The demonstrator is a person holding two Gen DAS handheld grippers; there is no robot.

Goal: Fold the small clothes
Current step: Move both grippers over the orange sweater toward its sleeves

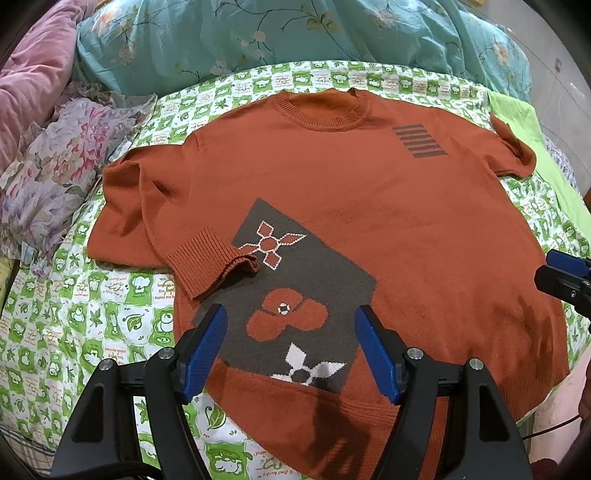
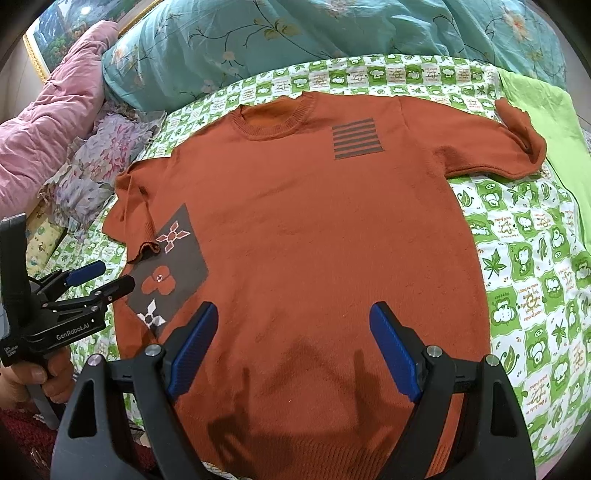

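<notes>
A rust-orange knit sweater (image 1: 369, 206) (image 2: 314, 229) lies flat, front up, on a green-and-white checked sheet (image 1: 92, 314). It has a grey patch with flower shapes (image 1: 295, 295) and grey stripes (image 1: 419, 141) on the chest. Its left sleeve is folded in, the ribbed cuff (image 1: 210, 264) resting beside the patch. The right sleeve (image 2: 491, 144) lies spread out. My left gripper (image 1: 291, 314) hovers open over the grey patch near the hem, holding nothing. My right gripper (image 2: 291, 314) hovers open over the sweater's lower middle, nothing between its fingers.
A teal floral quilt (image 1: 295, 33) lies bunched behind the sweater. Pink bedding (image 1: 33, 74) and a floral cloth (image 1: 62, 166) sit at the left. A lime-green cloth (image 2: 554, 136) lies at the right. A person's hand (image 2: 33, 380) holds the left gripper's handle.
</notes>
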